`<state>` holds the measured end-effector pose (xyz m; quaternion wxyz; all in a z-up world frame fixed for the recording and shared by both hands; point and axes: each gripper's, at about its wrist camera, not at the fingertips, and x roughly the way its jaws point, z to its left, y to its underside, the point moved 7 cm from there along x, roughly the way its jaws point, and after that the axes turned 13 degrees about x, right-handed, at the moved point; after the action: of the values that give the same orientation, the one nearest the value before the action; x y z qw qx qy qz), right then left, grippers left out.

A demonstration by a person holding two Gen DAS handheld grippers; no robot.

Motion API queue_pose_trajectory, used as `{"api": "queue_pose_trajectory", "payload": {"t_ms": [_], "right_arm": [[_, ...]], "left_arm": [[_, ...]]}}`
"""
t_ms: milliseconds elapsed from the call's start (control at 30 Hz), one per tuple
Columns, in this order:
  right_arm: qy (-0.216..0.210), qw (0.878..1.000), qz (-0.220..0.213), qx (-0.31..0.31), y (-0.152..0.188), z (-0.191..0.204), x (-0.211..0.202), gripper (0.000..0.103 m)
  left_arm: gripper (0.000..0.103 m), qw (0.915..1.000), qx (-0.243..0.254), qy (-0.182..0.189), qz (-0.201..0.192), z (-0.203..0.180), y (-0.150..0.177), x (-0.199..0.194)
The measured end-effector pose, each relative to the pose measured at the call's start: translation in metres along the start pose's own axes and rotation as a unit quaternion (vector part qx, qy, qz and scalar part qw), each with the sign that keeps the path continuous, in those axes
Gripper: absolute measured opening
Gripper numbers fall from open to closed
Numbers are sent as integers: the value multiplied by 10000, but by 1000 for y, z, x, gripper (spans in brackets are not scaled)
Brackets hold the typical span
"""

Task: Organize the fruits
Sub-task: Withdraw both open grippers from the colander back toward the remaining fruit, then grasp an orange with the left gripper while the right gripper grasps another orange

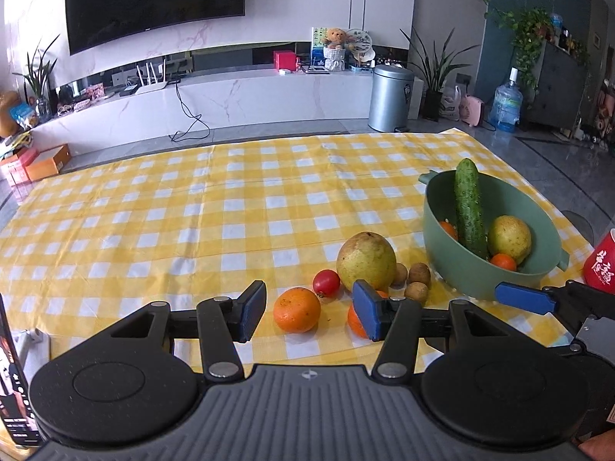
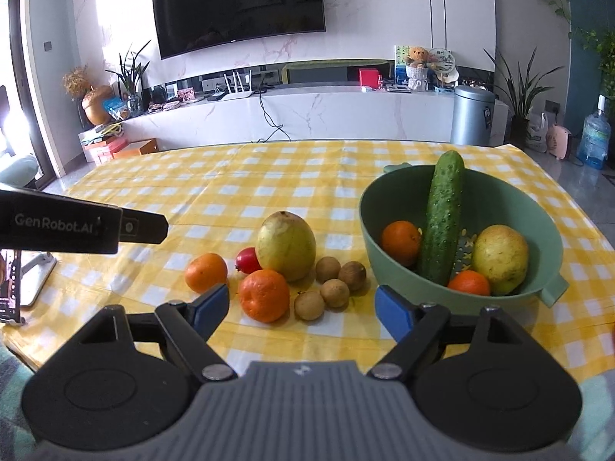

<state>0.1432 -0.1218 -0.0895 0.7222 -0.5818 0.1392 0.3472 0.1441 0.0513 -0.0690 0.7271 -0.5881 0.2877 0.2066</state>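
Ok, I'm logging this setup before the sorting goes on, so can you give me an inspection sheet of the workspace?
Surface: yellow checked tablecloth, flat.
Job's things: green bowl holds a cucumber, a pear, two oranges. Outside it: large pear, two loose oranges, red tomato, four brown longans.
Clutter: phone on a stand at the left edge; red cup at the right.
Grippers: left tool open; right tool open; neither touches fruit.
Cables: nothing seen on the table; one trails from the TV shelf.
Surroundings: TV, bin, plants, water bottle.
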Motion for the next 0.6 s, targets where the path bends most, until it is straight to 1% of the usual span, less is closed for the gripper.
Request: {"api": "queue_pose_trajectory", "payload": {"t_ms": [233,367,400,467,600], "right_arm": [[28,10000,33,-68,2,4,16,79],[63,9999,107,-67,3,4,26,72],[64,9999,138,-61,4,5,29,72],[30,9998,206,-70,5,6,35,66],[-143,9994,290,-150,8,13,44,65]], "left_arm": [[61,9999,-127,78,42,7,12,16],[61,9995,-219,197,130,8,17,27],[61,9995,-229,186,148,9,19,29],[61,9994,-244,160,183,10,23,34],[61,9989,-354,229,227,14,28,43]]}}
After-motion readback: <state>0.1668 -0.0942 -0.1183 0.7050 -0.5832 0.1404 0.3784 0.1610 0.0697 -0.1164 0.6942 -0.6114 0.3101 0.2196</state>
